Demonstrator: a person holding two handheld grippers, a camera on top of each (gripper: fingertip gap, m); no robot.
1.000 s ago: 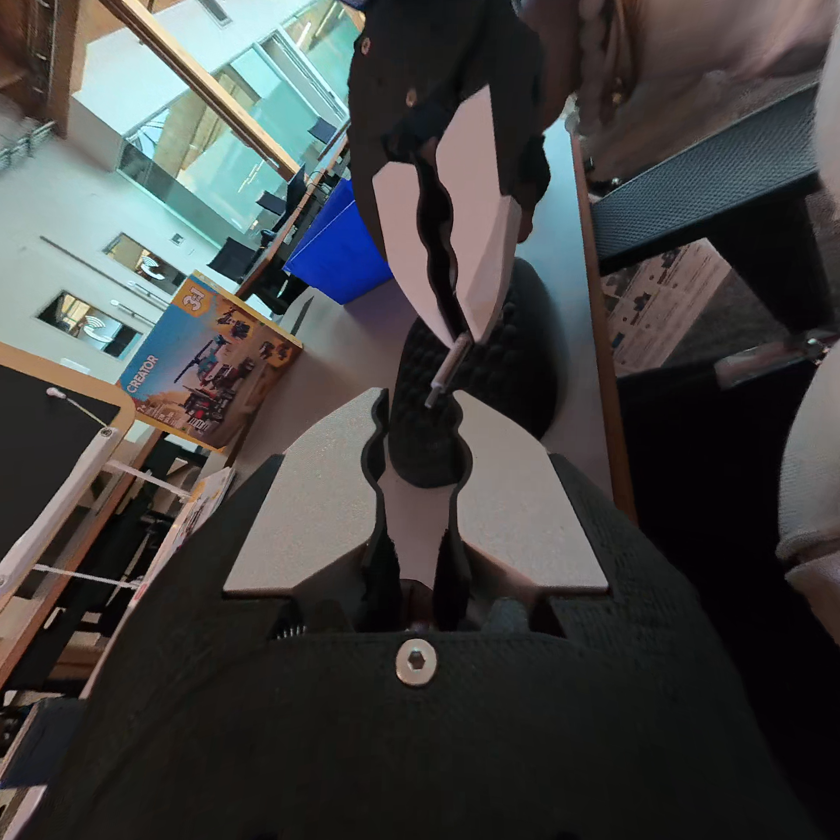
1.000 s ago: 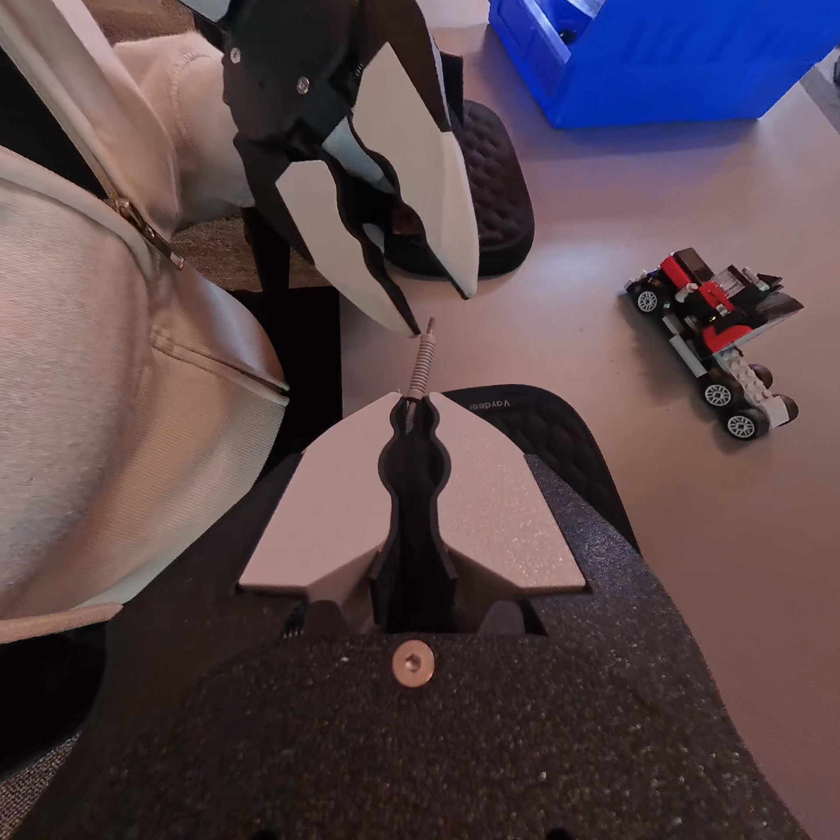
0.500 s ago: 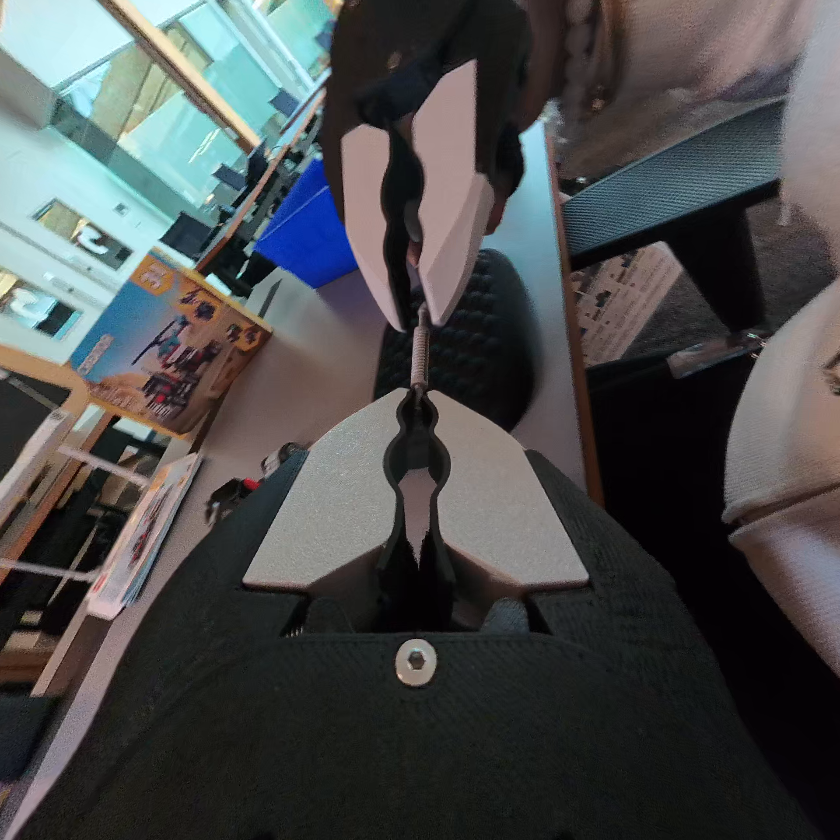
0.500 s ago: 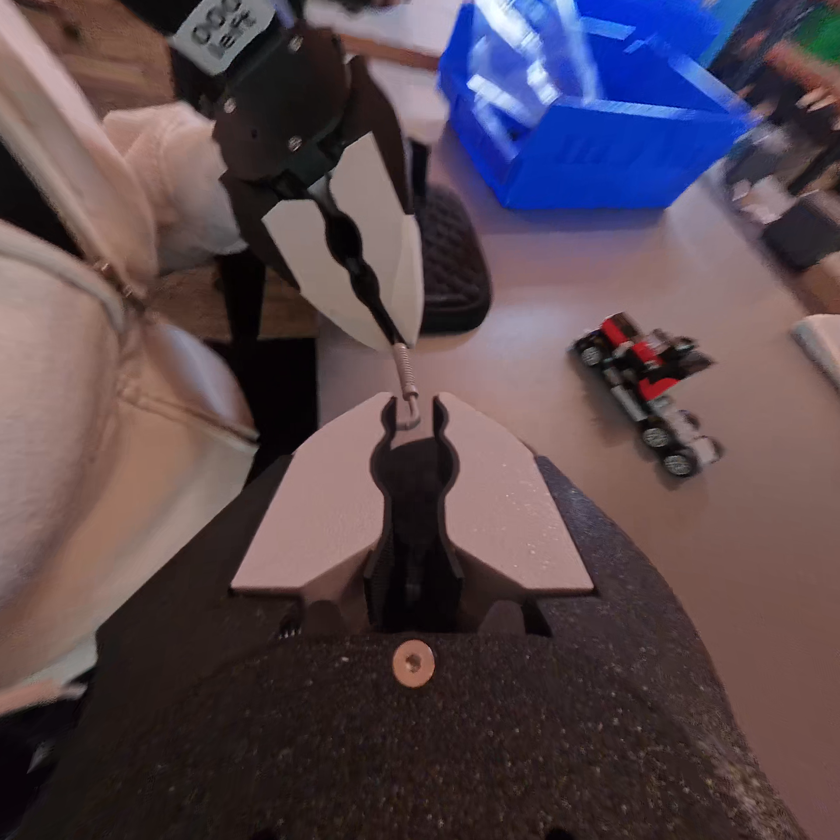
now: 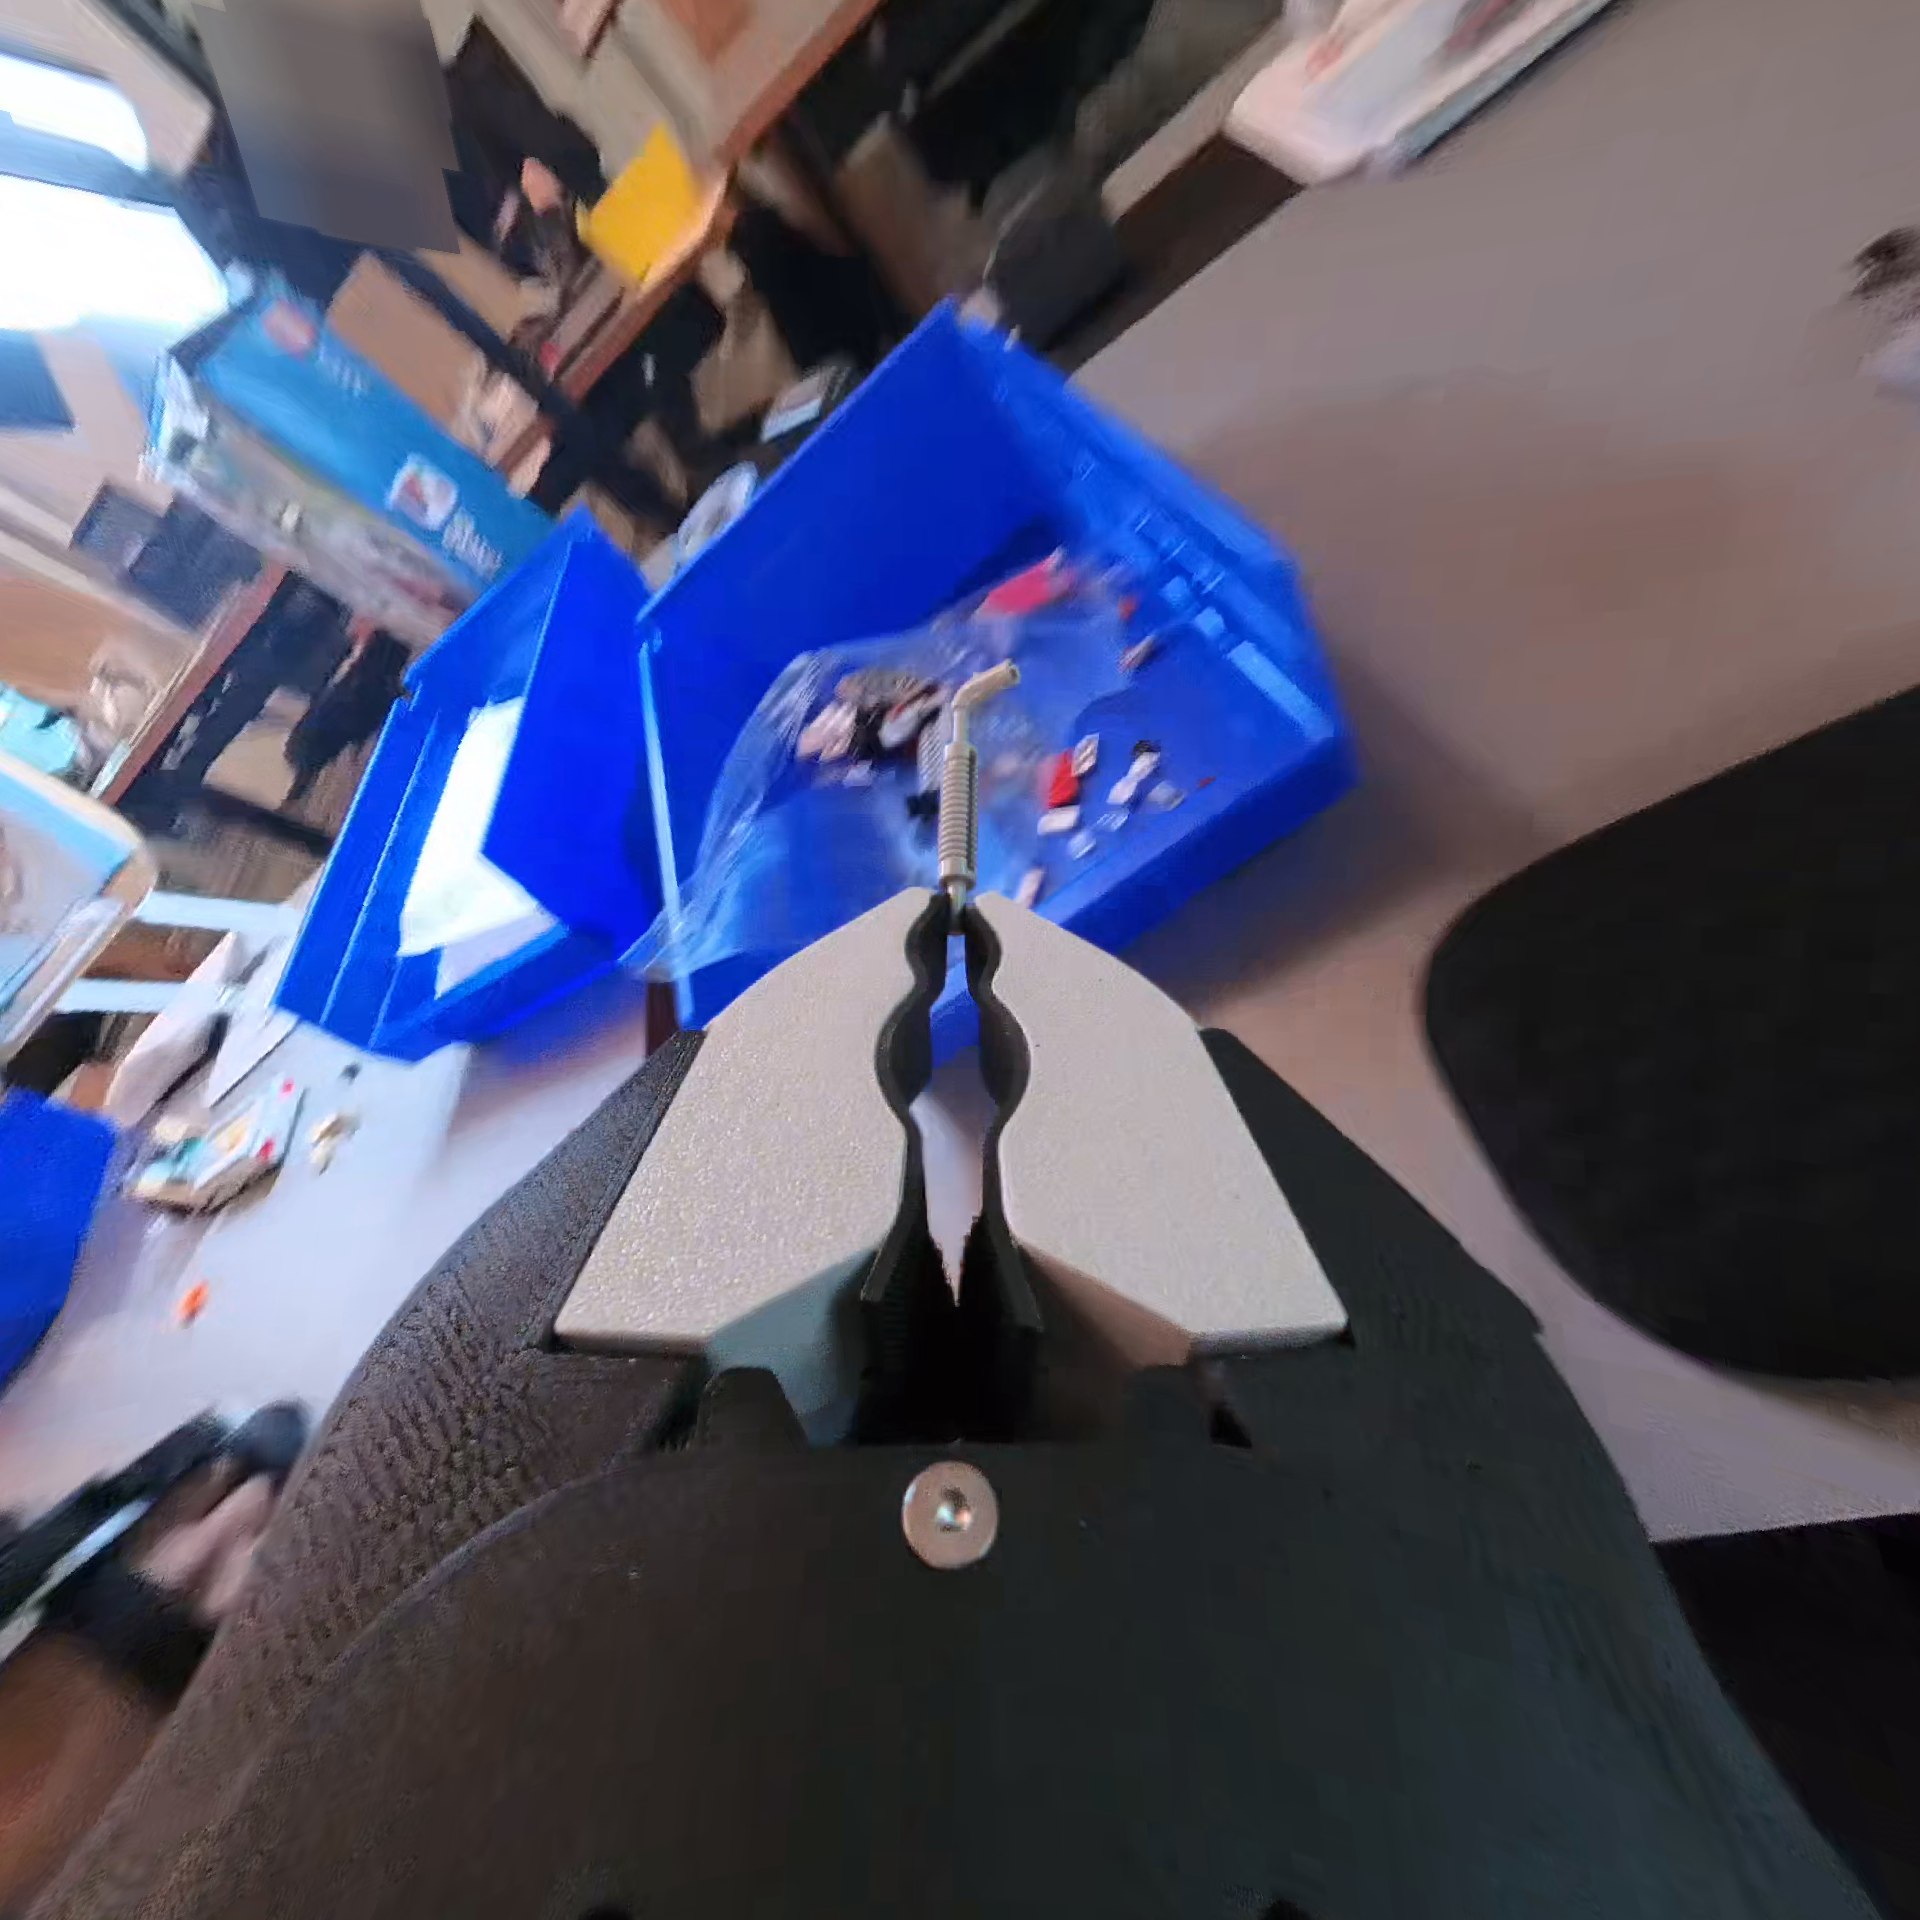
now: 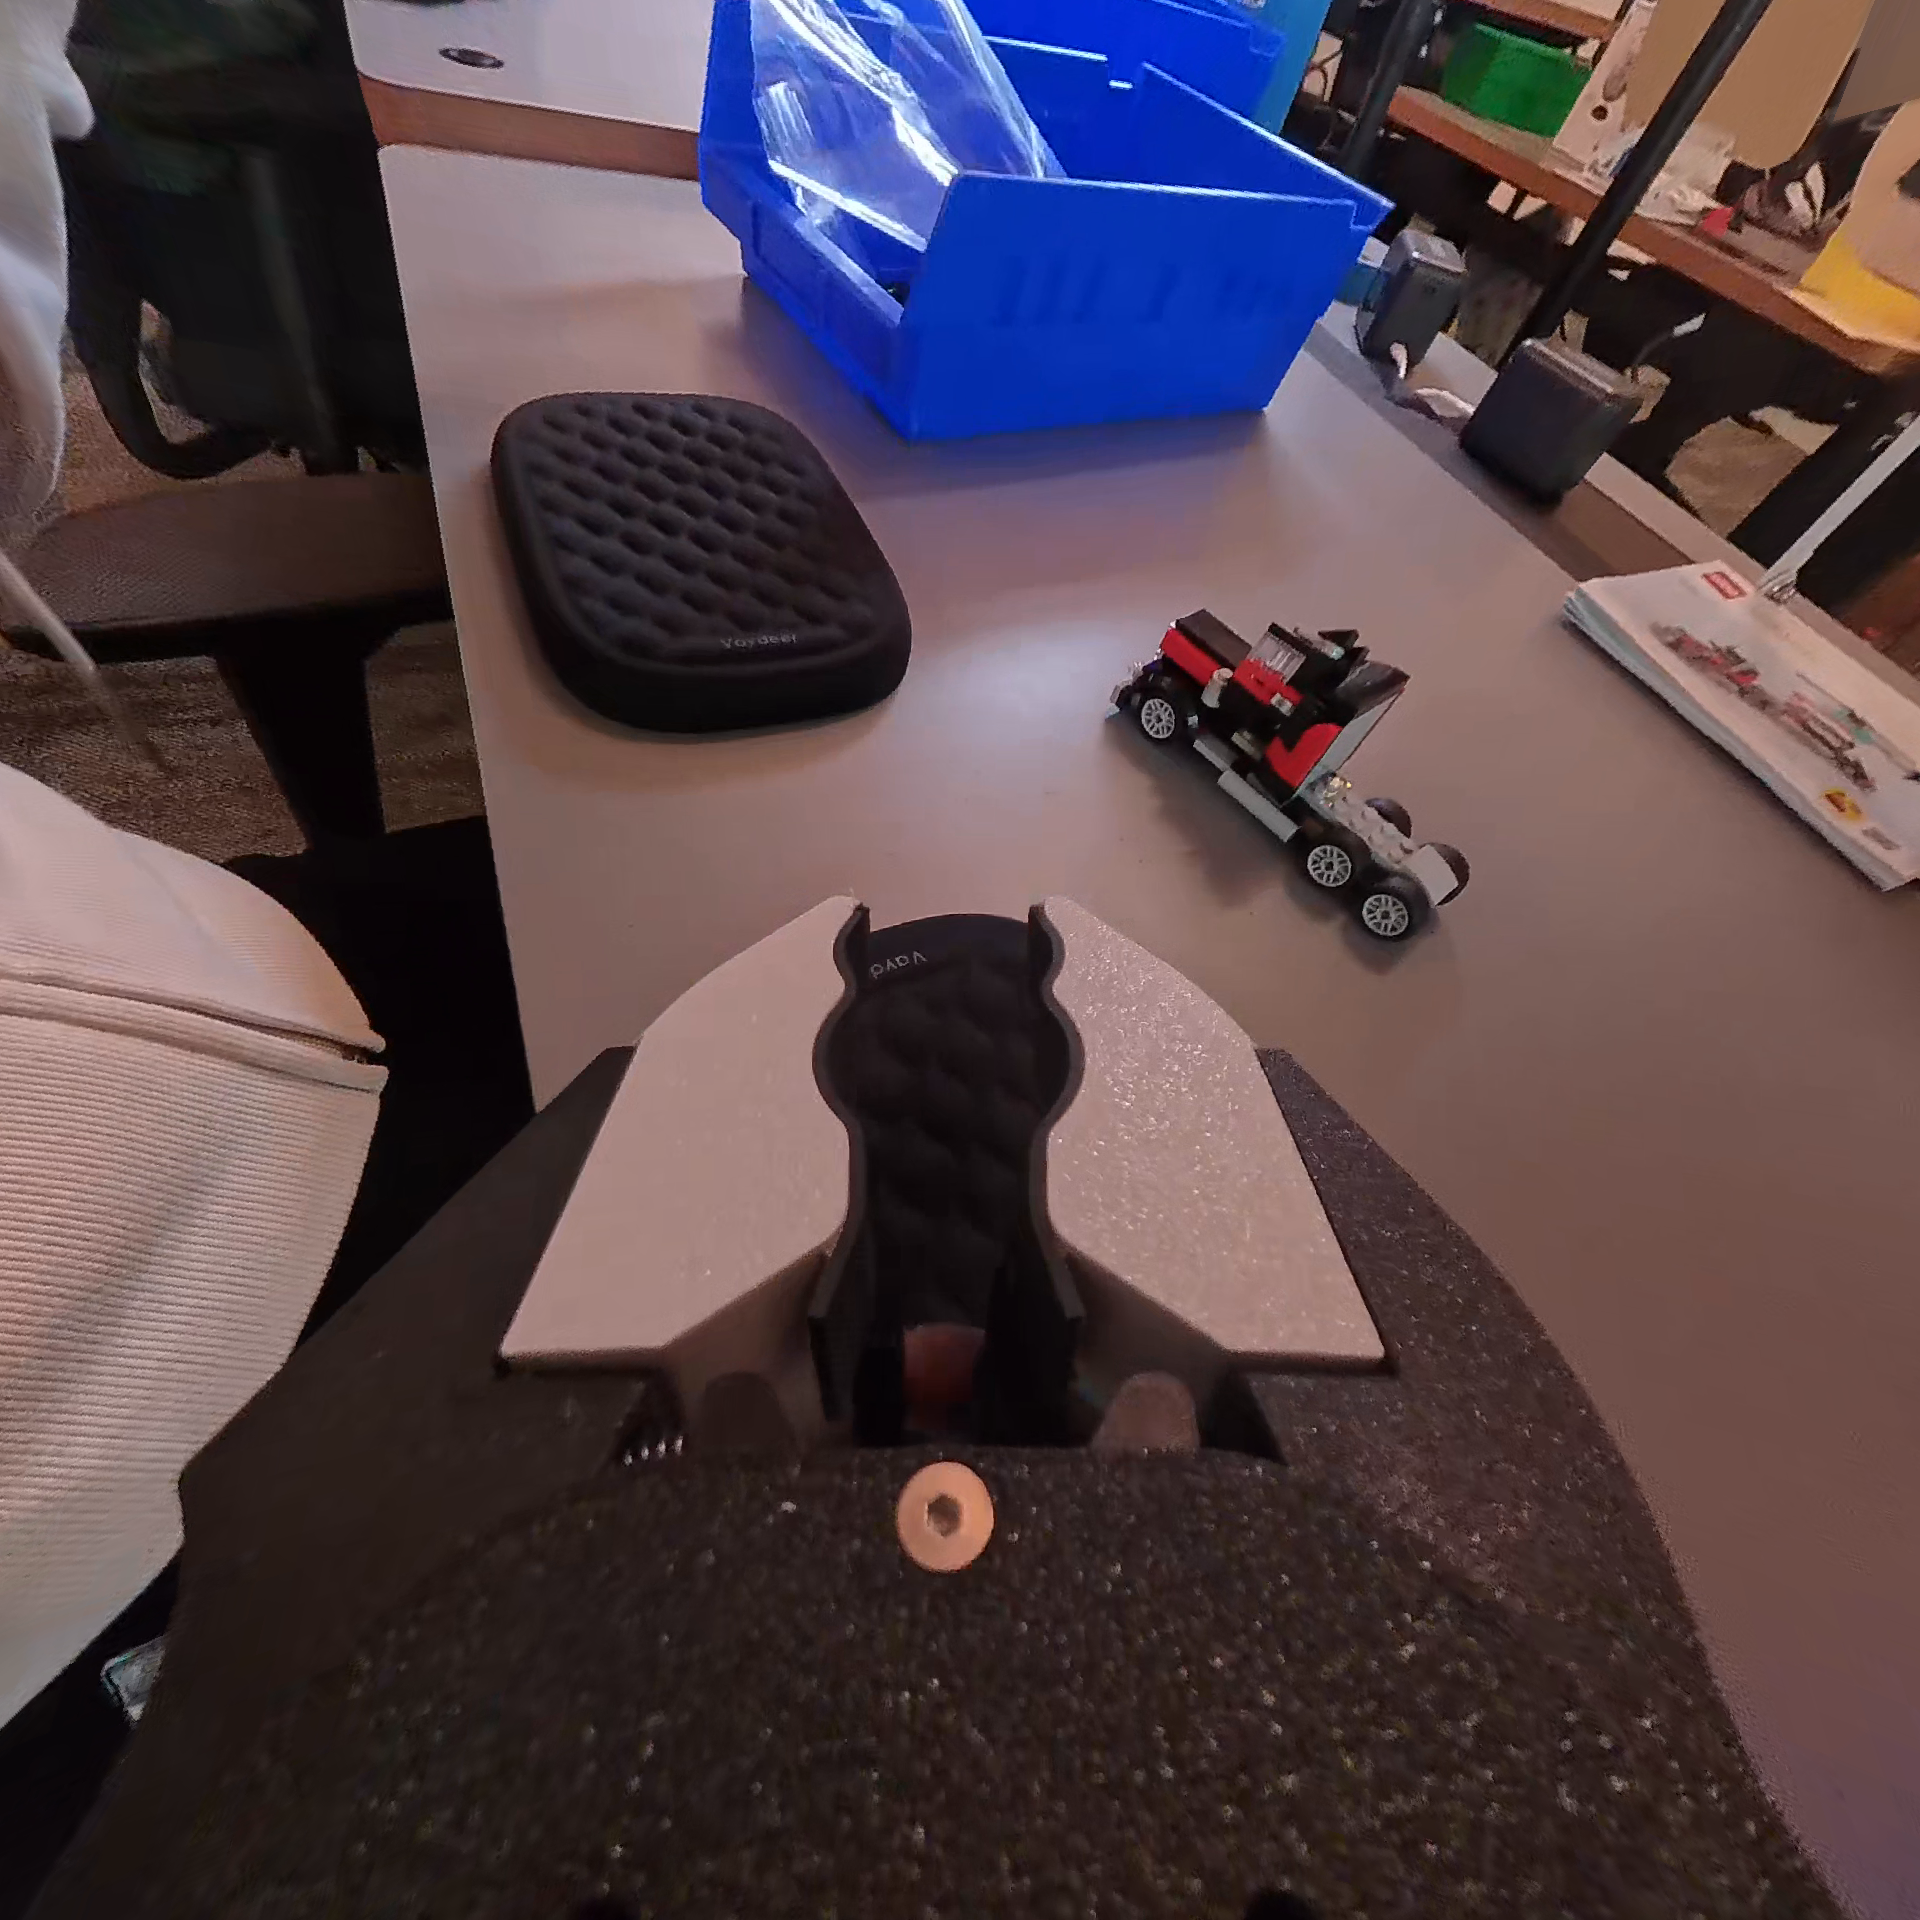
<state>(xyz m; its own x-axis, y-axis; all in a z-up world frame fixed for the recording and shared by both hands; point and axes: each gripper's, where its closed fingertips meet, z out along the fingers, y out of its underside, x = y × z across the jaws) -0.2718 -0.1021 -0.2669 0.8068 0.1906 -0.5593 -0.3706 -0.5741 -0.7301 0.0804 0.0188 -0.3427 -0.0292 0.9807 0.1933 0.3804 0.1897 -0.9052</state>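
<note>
Two hand-held grippers are in play, and only one carries anything: the left hand-held gripper has its tips pinched on the thin stem of a small grey ribbed exhaust-pipe piece, which stands straight out ahead of the jaws with its bent end farthest away, over the blue bin of loose bricks and a clear plastic bag. That grip is only on the very end of the stem, so the sound course is to keep the squeeze steady, move slowly and avoid knocking the ribbed part on the bin wall, since a nudge there would probably lever the piece out. The left view is smeared with motion, so how deep the stem sits between the pads is hard to judge. The right hand-held gripper is spread apart with nothing in it, poised above a black quilted wrist-rest pad at the near edge of the desk; a second such pad lies ahead to its left, and a red-and-black brick-built toy truck stands ahead to its right, well apart from its tips. An instruction booklet lies farther right.
</note>
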